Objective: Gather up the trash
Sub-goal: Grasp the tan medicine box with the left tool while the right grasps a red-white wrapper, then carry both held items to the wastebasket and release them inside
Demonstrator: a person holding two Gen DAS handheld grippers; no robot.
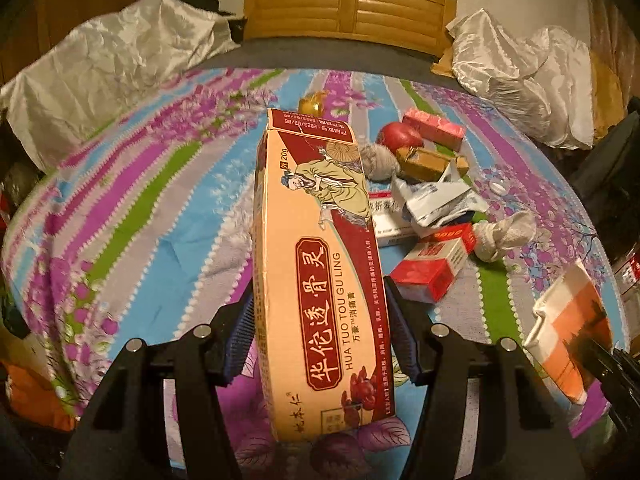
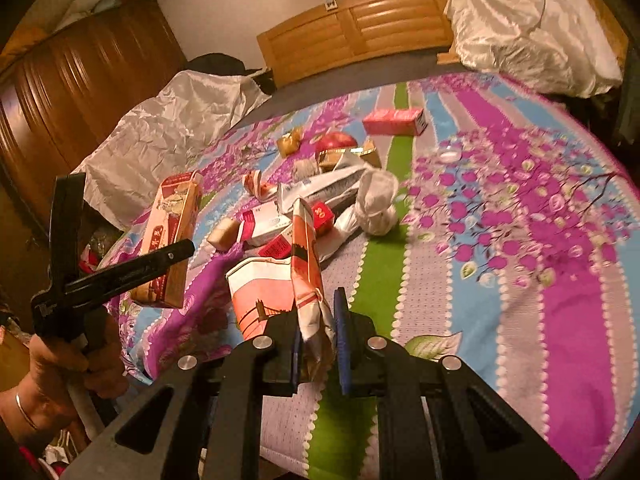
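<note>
My left gripper [image 1: 320, 340] is shut on a long beige and dark red ointment box [image 1: 316, 240], its blue pads pressing both long sides. The box is lifted off the flowered bedspread [image 1: 140, 208]. In the right wrist view the same box [image 2: 170, 236] hangs at the left. My right gripper [image 2: 320, 344] is shut on a flattened orange and white carton [image 2: 276, 292], which also shows in the left wrist view [image 1: 568, 336]. A pile of trash [image 2: 320, 200] lies mid-bed: red and white boxes, crumpled paper, tissue wads, gold wrappers and a red apple [image 2: 334, 142].
Crumpled silvery sheets [image 2: 172, 128] lie at the bed's left and another heap [image 2: 532, 36] at its far right. A wooden headboard [image 2: 356, 28] closes the far end and a brown wardrobe [image 2: 80, 92] stands left. A person's hand [image 2: 60, 368] grips the left tool.
</note>
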